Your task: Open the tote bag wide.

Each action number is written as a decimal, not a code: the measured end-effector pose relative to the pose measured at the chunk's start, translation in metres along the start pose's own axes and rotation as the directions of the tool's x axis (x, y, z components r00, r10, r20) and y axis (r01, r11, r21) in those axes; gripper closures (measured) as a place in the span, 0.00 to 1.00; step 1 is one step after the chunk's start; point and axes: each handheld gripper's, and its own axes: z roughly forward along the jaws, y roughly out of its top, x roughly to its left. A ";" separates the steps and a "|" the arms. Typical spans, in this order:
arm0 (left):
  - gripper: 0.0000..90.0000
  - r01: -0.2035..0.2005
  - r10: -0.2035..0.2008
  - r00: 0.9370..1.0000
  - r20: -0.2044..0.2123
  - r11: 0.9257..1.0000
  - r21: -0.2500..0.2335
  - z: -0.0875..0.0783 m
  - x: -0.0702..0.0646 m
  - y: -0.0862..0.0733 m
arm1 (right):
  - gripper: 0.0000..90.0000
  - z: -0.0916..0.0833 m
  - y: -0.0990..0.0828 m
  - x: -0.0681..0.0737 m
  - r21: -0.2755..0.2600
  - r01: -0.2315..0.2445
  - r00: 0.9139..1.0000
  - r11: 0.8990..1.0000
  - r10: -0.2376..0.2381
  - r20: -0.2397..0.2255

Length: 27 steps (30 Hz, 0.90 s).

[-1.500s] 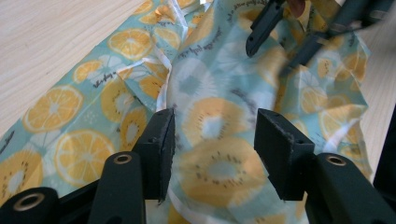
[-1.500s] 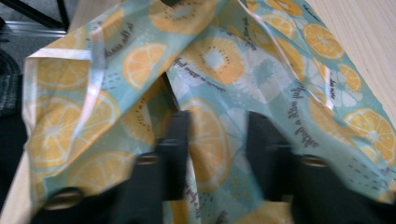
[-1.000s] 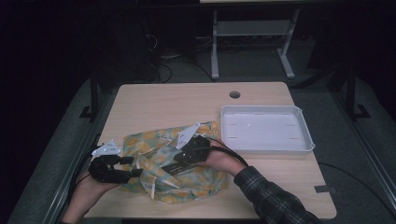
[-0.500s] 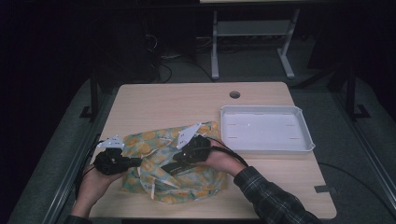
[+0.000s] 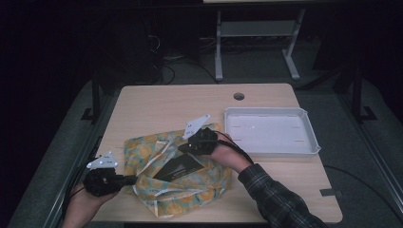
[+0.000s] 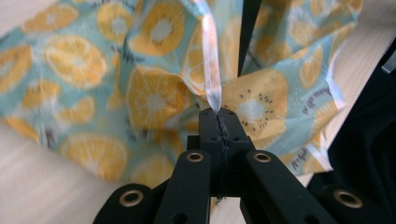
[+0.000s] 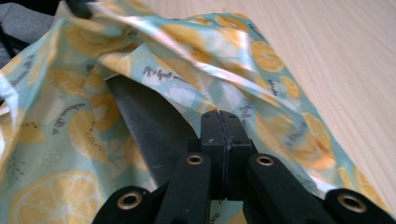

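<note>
A teal fabric [image 5: 190,190] printed with orange and kiwi slices lies crumpled on the near half of the wooden table [image 5: 190,104]. A flat black item [image 5: 183,166] shows in a gap between its folds. My left gripper [image 5: 130,179] is shut on the fabric's left edge, and its jaws pinch the white hem [image 6: 214,88]. At the fabric's far edge my right gripper [image 5: 184,147] is shut on a fold [image 7: 243,84], just beside the black item [image 7: 149,128].
An empty white tray [image 5: 271,130] stands at the right of the table, close to my right hand. A round cable hole [image 5: 238,96] sits near the far edge. A desk frame [image 5: 256,42] stands on the floor beyond.
My left gripper has drawn the fabric's edge left and toward the near edge. The right gripper has lifted slightly away. The fabric has spread open and the black item is now exposed.
</note>
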 end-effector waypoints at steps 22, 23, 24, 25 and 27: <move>0.66 -0.083 0.074 0.994 -0.083 0.990 -0.110 -0.029 -0.014 0.032 | 0.99 0.004 0.001 -0.005 0.001 -0.031 1.000 1.000 0.031 0.006; 0.68 -0.101 0.092 0.992 -0.084 0.989 -0.108 -0.025 -0.014 0.040 | 0.99 0.004 0.001 -0.005 0.003 -0.030 1.000 1.000 0.030 0.006; 0.71 -0.125 0.118 0.990 -0.076 0.987 -0.102 -0.018 -0.014 0.048 | 0.99 0.004 0.001 -0.004 0.004 -0.033 0.999 0.999 0.033 0.004; 0.73 -0.133 0.126 0.990 -0.070 0.986 -0.100 -0.011 -0.013 0.054 | 0.99 0.004 0.001 -0.004 0.002 -0.026 1.000 1.000 0.026 0.003; 0.80 -0.137 0.133 0.990 -0.047 0.986 -0.094 0.003 -0.012 0.063 | 0.99 0.005 0.001 -0.004 0.008 -0.020 1.000 1.000 0.020 0.000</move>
